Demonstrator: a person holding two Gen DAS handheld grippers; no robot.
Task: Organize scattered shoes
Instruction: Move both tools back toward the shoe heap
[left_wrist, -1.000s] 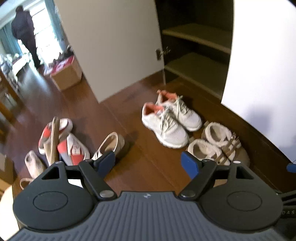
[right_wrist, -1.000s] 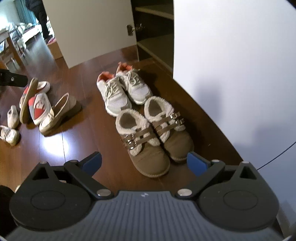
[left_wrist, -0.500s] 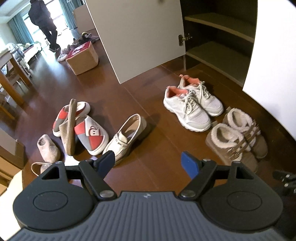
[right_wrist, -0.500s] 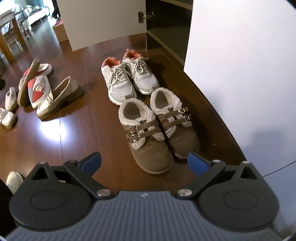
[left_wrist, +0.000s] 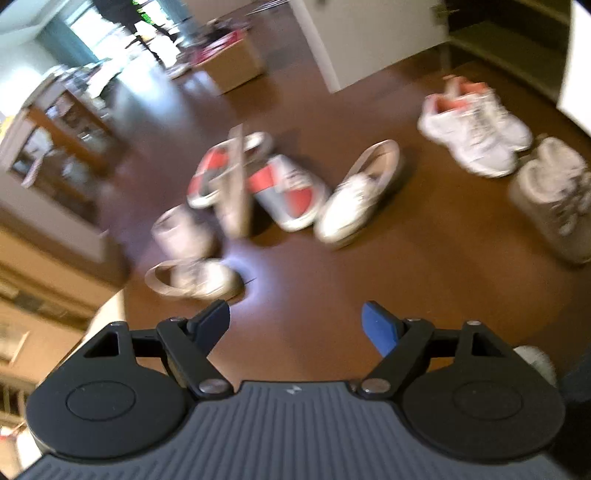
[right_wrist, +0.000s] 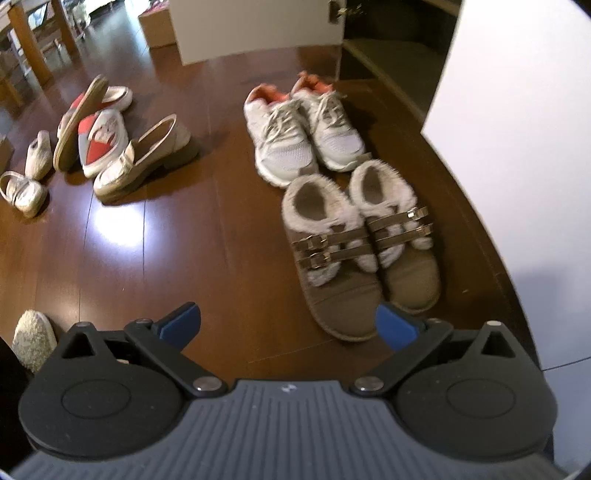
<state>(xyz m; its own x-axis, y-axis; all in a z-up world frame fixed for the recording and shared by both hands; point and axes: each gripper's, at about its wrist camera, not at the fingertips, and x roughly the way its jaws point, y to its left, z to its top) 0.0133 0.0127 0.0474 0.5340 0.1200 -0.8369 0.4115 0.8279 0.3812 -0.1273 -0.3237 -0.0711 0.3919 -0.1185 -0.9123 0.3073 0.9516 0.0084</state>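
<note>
Shoes cover the dark brown wooden floor (right_wrist: 207, 258) in two kinds of order. By the open cupboard (right_wrist: 391, 44), a pair of white mesh trainers with coral heel linings (right_wrist: 299, 133) sits side by side, toes toward the camera, and just in front of it a pair of brown suede shoes with pale fleece collars and buckled straps (right_wrist: 354, 251) lines up the same way; these four look already sorted, parked near the shelves. Well apart to the left lies the unsorted heap: a cream loafer with a chunky sole (right_wrist: 144, 162) touching a red-and-white slipper (right_wrist: 101, 142), a tan slipper on its edge (right_wrist: 75, 122), and small beige shoes (right_wrist: 27, 177) beyond. The left gripper (left_wrist: 295, 325) has its blue pads spread wide with nothing between them, aimed down at that heap, probably to choose the next shoe. The right gripper (right_wrist: 288, 325) is likewise spread and empty above bare floor beside the brown pair.
</note>
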